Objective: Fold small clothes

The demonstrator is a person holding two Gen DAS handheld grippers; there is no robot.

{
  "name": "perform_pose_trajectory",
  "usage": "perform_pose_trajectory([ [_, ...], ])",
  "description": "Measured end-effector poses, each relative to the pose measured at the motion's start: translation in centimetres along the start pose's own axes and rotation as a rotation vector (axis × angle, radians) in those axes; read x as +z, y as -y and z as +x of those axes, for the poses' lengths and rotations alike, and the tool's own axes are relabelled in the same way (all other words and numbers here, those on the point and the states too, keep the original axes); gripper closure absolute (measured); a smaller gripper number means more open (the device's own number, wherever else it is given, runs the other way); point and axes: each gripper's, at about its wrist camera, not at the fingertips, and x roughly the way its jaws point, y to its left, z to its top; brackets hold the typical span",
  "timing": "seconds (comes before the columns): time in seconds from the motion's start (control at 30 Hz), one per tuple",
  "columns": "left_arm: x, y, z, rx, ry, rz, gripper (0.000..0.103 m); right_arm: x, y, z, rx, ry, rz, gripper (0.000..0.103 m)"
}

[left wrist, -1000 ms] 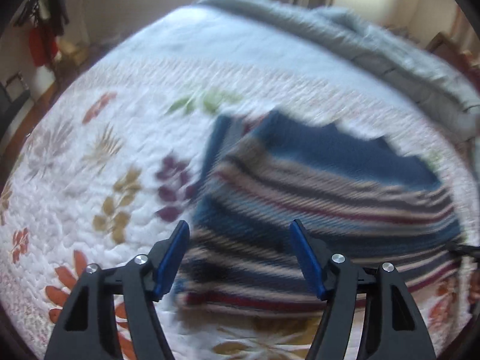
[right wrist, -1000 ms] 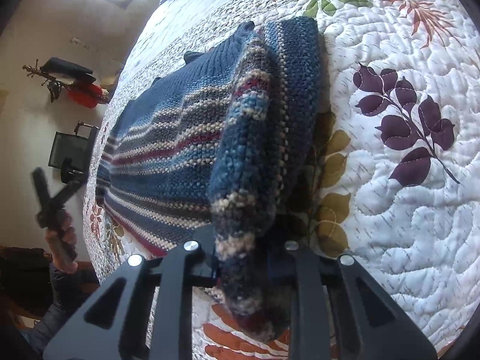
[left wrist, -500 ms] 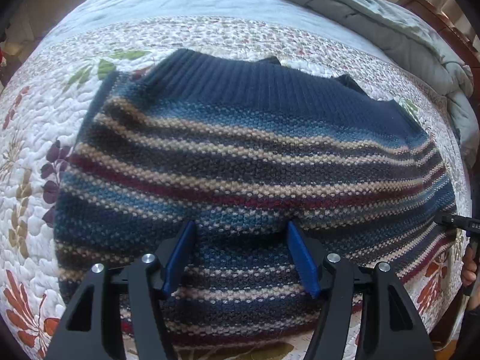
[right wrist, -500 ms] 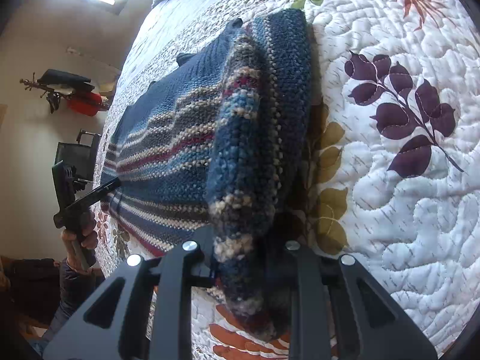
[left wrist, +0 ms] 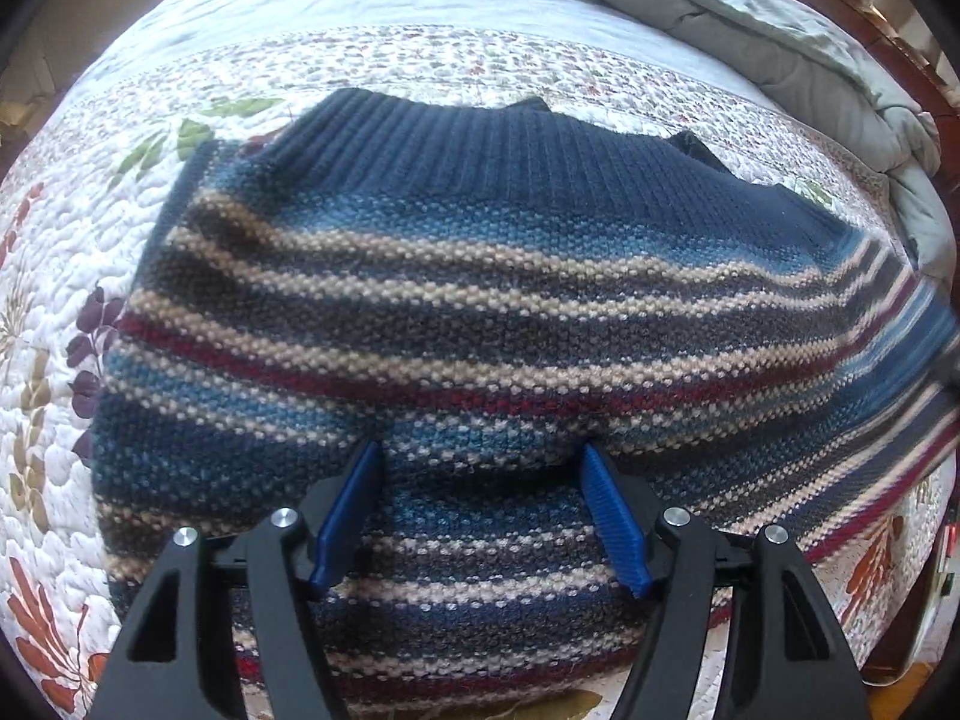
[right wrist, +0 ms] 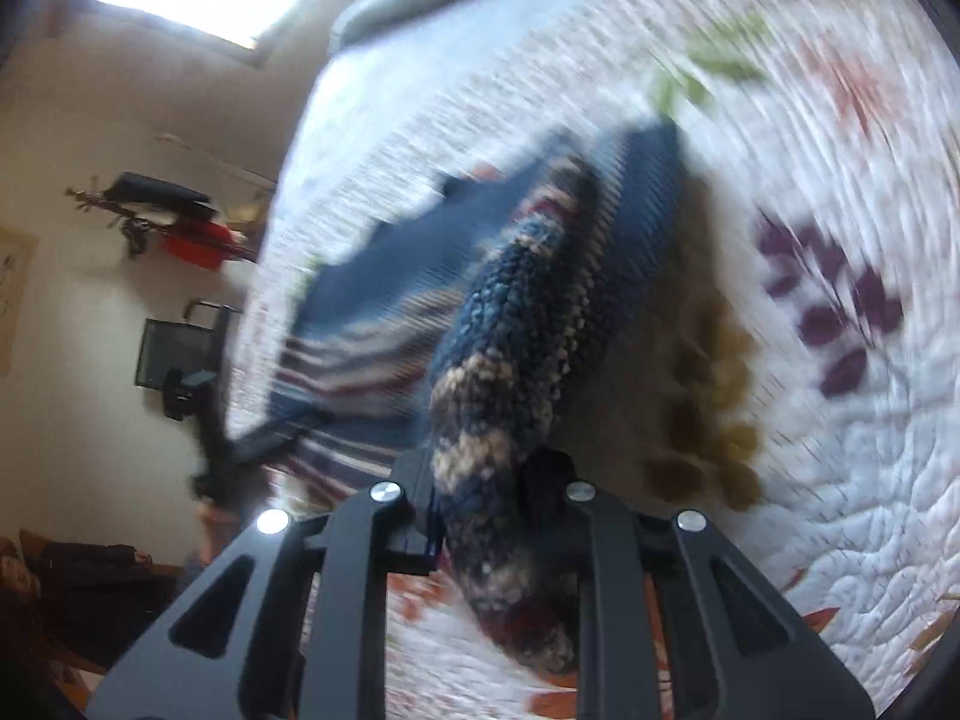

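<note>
A striped knit sweater (left wrist: 480, 300) in blue, beige and red lies spread on the floral quilt (left wrist: 54, 276). My left gripper (left wrist: 480, 510) is open, its blue pads (left wrist: 348, 504) resting low over the sweater's near part, with knit between them. My right gripper (right wrist: 498, 516) is shut on a bunched edge of the sweater (right wrist: 522, 324) and holds it lifted off the quilt; this view is motion-blurred. The rest of the sweater (right wrist: 372, 300) trails back to the left.
A grey-green blanket (left wrist: 780, 48) is heaped along the far right of the bed. A wooden bed frame (left wrist: 888, 36) shows at the right edge. The wall with a black chair (right wrist: 174, 348) and red object (right wrist: 192, 240) lies beyond the bed's left side.
My left gripper has come down close over the sweater and stayed open. My right gripper, still shut on the sweater's edge, is now moving fast and lifting, blurring its view.
</note>
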Motion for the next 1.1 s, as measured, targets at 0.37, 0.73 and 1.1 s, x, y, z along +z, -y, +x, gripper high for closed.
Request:
perform_pose_trajectory([
  [0.37,-1.0,-2.2,-2.1,-0.061,0.005,-0.031,0.033,2.2,-18.0,5.5,-0.040,-0.040,-0.338,0.085],
  [0.73,-4.5,-9.0,-6.5,-0.063,0.065,-0.151,0.024,-0.2,-23.1,17.2,-0.119,-0.203,-0.434,0.085],
  [1.1,-6.3,-11.5,-7.8,-0.158,0.086,-0.197,0.024,-2.8,-22.7,23.4,-0.160,-0.307,-0.443,0.051],
])
